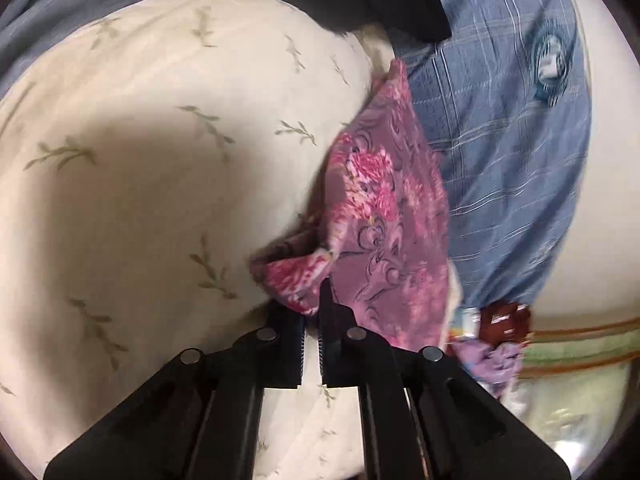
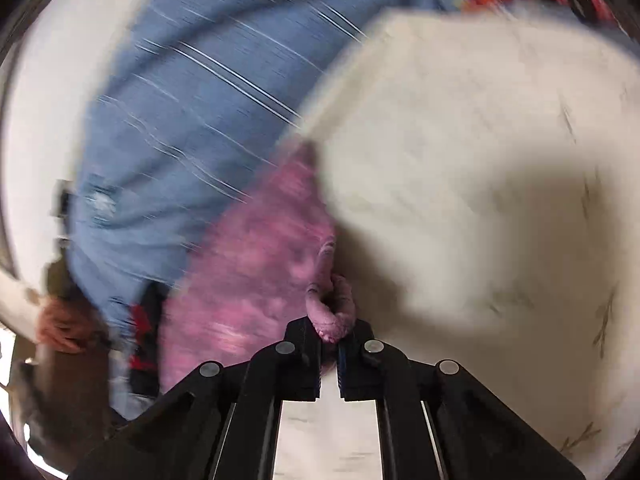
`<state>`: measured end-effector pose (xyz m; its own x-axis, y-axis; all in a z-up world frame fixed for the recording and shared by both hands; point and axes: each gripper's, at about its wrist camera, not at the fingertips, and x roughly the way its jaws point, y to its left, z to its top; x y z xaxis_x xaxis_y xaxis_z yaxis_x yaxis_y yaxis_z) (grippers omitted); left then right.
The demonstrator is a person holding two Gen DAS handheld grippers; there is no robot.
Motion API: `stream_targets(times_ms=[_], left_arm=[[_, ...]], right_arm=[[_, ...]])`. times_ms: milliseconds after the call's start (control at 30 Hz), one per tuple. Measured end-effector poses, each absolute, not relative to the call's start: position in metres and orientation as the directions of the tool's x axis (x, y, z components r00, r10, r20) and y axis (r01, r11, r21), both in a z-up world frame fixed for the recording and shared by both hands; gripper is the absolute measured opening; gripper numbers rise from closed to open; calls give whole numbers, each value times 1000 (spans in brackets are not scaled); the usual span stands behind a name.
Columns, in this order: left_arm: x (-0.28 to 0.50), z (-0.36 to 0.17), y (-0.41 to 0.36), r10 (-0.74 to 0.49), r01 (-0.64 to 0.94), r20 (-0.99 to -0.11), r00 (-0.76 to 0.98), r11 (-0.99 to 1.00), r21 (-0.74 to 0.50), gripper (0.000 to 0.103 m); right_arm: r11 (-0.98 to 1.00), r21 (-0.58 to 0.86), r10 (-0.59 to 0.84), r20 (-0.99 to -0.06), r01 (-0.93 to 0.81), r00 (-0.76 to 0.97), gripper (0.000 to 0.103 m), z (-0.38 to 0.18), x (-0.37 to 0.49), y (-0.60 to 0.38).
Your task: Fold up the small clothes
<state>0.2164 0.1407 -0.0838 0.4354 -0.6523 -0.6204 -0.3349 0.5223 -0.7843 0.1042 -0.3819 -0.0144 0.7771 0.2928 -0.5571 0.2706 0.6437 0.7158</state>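
A small pink and purple floral cloth (image 1: pixel 380 208) hangs lifted above a cream bedsheet with a leaf print (image 1: pixel 152 168). My left gripper (image 1: pixel 313 312) is shut on the cloth's lower corner. In the right wrist view the same cloth (image 2: pixel 248 272) is blurred, and my right gripper (image 2: pixel 330 336) is shut on a bunched edge of it. The cloth stretches between the two grippers.
The person's blue plaid shirt (image 1: pixel 508 152) is right behind the cloth, and it also shows in the right wrist view (image 2: pixel 188 120). The other hand-held gripper's dark red body (image 1: pixel 504 322) is at the lower right. A hand (image 2: pixel 60 328) shows at the left.
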Motion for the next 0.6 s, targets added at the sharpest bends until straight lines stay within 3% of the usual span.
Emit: stream_targets(times_ms=[100,200,267,333,367,533,600], left_arm=[[209,-61,152,-598,-269,-665,448,619,-738,7],[207,-36,165,-564,-201,-667,487,671,-714,18],[221,-22,167,-529,-179,-675,514,703,-688,46],[246,-13,162,-499,-161,-693,520,740,-653,66],[261,-11,158,-482,-163,-706,519,755,-635,68],[349,-38,134,-521,-203,-751,405,750,-630,72],[375,-51,123,-517,-236,-773,369,752,-616,72]], right_arm=[[650,709,287,-563,274,775,16,-5,93,-385],[661,689,203,-545,297,813,19,16,79,-404],[649,706,188,-510,284,839,22,28,81,-413],[651,714,212,-498,259,841,30,39,100,-418],[656,714,233,-500,244,834,37,44,117,-417],[658,711,290,-545,250,787,40,43,211,-408],[678,669,255,-602,304,757,41,36,242,-405]])
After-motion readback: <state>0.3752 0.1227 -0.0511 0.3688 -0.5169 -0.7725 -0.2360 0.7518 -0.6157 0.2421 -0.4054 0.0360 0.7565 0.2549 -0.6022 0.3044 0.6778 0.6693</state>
